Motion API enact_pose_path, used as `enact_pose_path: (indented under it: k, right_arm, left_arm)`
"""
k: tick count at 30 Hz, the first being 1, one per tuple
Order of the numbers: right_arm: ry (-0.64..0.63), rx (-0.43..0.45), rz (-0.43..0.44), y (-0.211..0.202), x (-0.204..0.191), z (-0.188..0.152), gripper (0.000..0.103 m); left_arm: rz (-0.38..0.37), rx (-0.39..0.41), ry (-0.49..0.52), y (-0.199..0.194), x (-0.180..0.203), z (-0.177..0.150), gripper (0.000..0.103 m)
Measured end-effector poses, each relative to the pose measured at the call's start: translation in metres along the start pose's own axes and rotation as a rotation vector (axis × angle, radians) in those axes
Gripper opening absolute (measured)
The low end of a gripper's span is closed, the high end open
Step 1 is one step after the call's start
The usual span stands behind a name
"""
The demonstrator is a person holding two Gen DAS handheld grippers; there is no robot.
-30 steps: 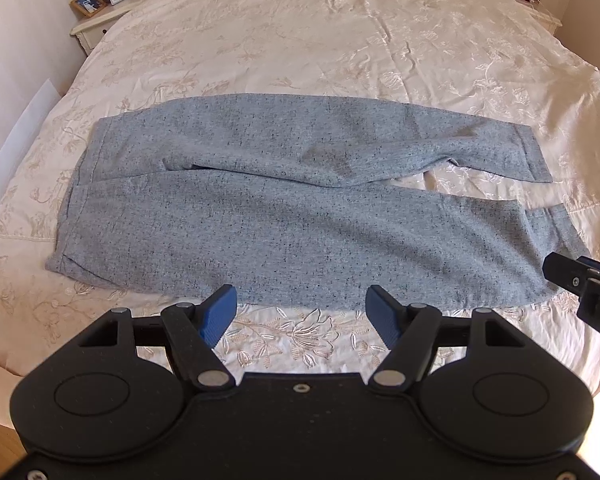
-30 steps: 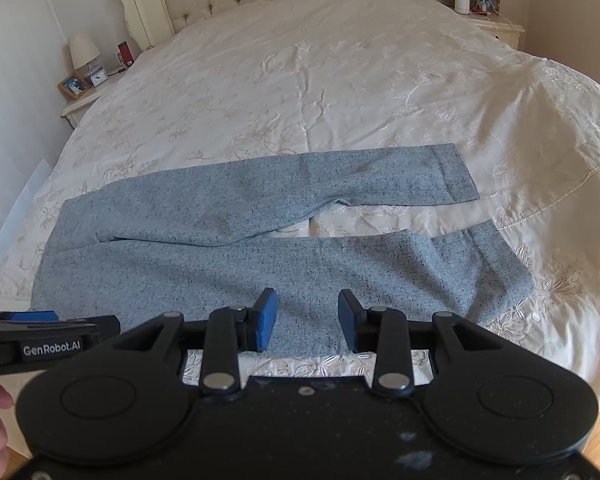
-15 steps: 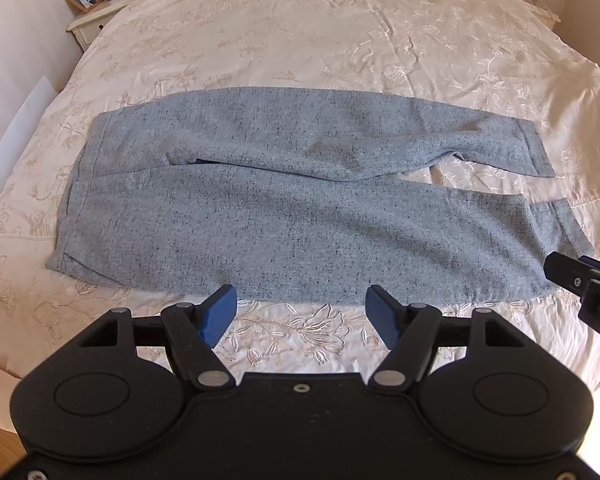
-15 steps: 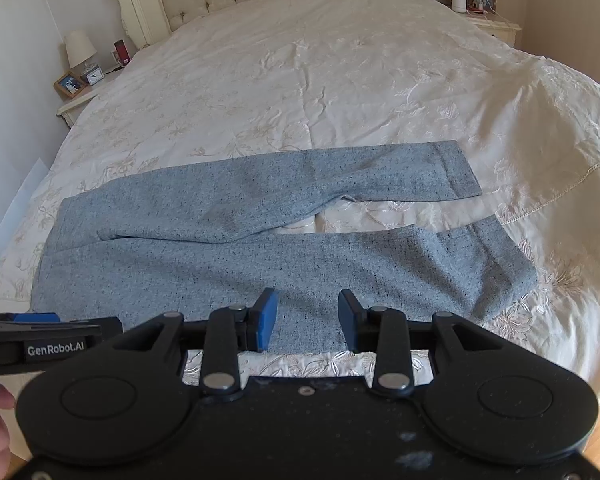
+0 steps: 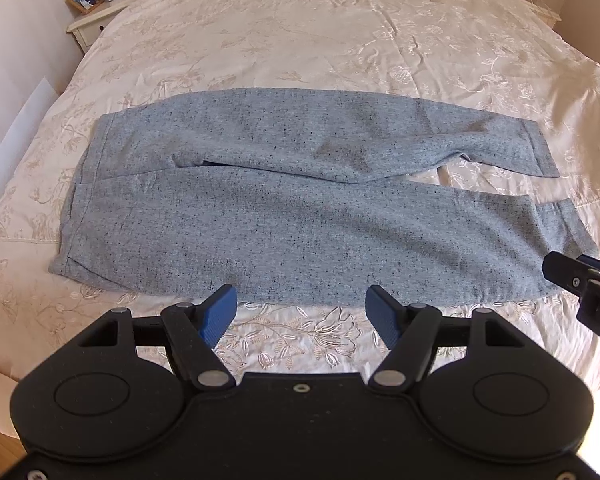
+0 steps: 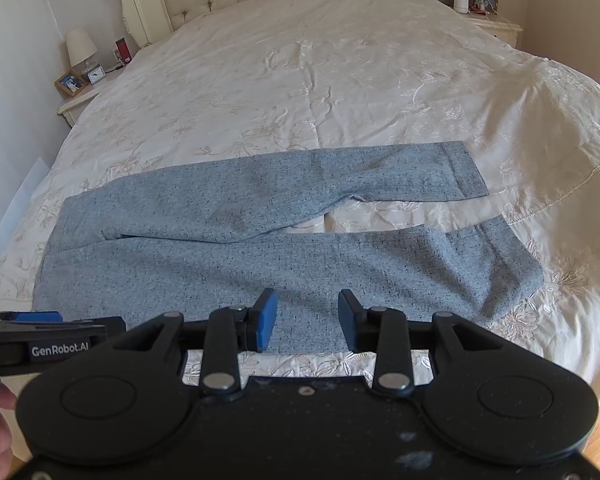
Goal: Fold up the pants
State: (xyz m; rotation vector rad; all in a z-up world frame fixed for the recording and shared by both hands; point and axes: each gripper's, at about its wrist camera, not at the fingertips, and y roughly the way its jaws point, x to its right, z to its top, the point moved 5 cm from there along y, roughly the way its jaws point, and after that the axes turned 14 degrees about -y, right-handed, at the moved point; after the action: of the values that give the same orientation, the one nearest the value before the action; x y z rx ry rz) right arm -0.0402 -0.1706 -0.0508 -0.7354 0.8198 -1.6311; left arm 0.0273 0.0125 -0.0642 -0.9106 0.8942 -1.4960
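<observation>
Nearest in the left wrist view, the left gripper (image 5: 302,314) hangs released, its blue-padded fingers spread wide over bare bedding and holding nothing. Just ahead of its fingertips runs the near long edge of the speckled blue-grey woven pants (image 5: 300,220), close but not touched.

The right gripper (image 6: 307,320) is likewise unclenched and empty, its pads parted more narrowly. In its own view its tips overlap the near leg's lower edge, though whether they touch the cloth cannot be told.

The pants lie flat on the cream embroidered bedspread (image 5: 340,20) with their long axis crosswise to both grippers: the waistband to the left, the two hems to the right. Seen from the left gripper, the waistband corner sits ahead and off to its left, while the near leg's hem ends ahead and far to its right, beside the right gripper's tip, which juts in at that edge.

Beyond the near leg lies the far leg. The two overlap near the crotch and split apart toward the hems, showing a wedge of bedspread between.

My judgement: folding has not begun. The left gripper is nearer the waist end and the right nearer the hem, so each would take its own end of the near edge and carry it away, over the far leg.
</observation>
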Motion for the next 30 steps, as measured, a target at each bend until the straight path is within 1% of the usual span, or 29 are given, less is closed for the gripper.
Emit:
enact_pose_path:
  k: [11, 30]
  right_arm:
    - [-0.010, -0.004, 0.002, 0.0040, -0.0072, 0.0040, 0.037]
    - [-0.017, -0.013, 0.001, 0.0062, -0.0111, 0.0087, 0.037]
  left_arm:
    - [-0.004, -0.003, 0.006, 0.0033, -0.0057, 0.0055, 0.072]
    - [-0.006, -0.008, 0.015, 0.0075, -0.0020, 0.0086, 0.072]
